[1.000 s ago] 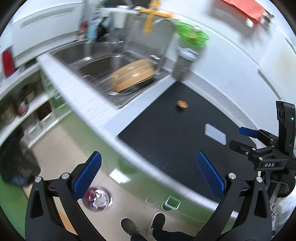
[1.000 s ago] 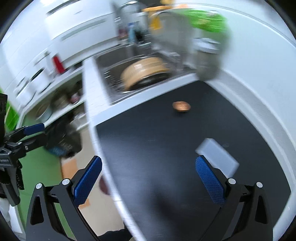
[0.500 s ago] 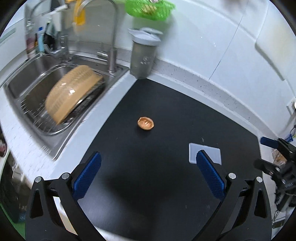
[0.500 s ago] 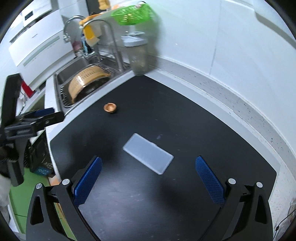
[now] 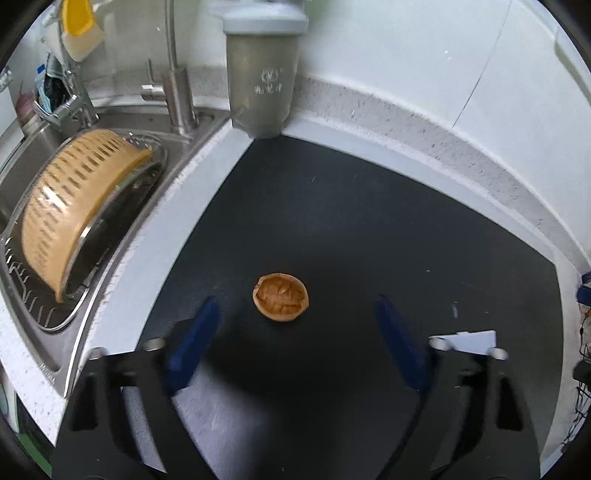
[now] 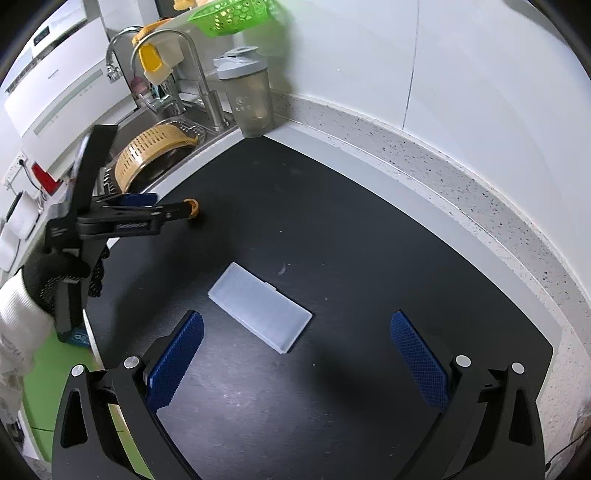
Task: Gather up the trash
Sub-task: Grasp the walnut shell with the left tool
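A brown nutshell half lies hollow side up on the black mat. My left gripper hangs low over it, one blue pad on each side. Its jaws are closing and the pads are still clear of the shell. In the right wrist view the left gripper shows from the side, its tips at the shell. A flat clear plastic lid lies on the mat, its corner also in the left wrist view. My right gripper stands open just over the lid's near end, nothing held.
A grey shaker bottle stands at the mat's far corner beside the sink, which holds a yellow colander. A green basket hangs above the tap. A gloved hand holds the left gripper. The wall runs close behind the counter.
The left gripper swung from over the floor across the counter edge and dropped to the shell, its jaws narrowing. The right gripper moved over the mat to the plastic lid.
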